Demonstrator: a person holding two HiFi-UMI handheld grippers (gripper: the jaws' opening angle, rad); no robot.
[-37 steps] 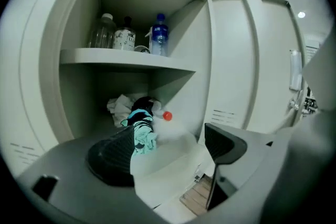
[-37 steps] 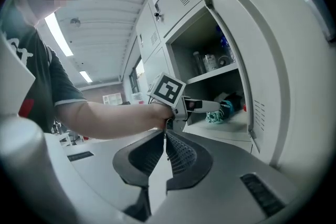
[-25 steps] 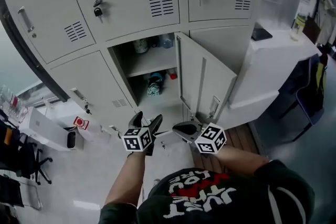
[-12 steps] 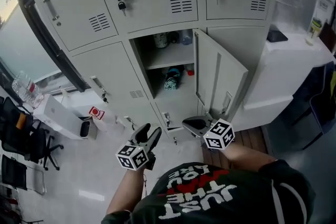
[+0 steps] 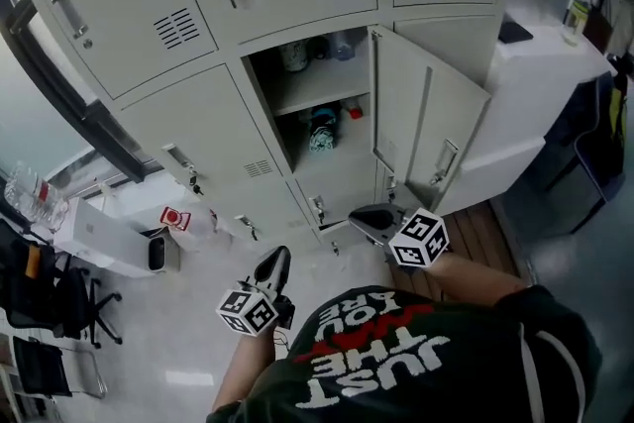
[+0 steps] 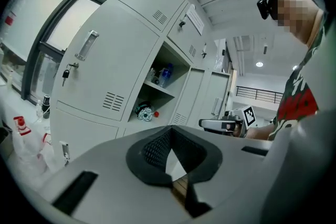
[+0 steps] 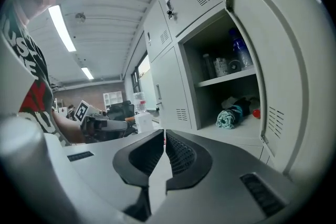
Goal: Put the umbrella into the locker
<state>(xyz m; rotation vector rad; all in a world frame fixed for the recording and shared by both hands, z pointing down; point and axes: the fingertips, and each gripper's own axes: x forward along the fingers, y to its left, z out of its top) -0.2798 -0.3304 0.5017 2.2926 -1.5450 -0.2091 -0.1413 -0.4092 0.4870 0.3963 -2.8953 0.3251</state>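
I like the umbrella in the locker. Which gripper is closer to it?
Right. The right gripper is by the open door, just below the umbrella; the left gripper is farther back, lower-left.

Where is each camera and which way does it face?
Head view: on the person's head, looking steeply down at the open locker, left hand-held gripper, right hand-held gripper and shirt.
Left gripper view: on the left one, facing the locker along shut jaws; the right arm and shirt show.
Right gripper view: on the right one, facing into the locker; the left arm shows.
Shared by both gripper views: the umbrella.
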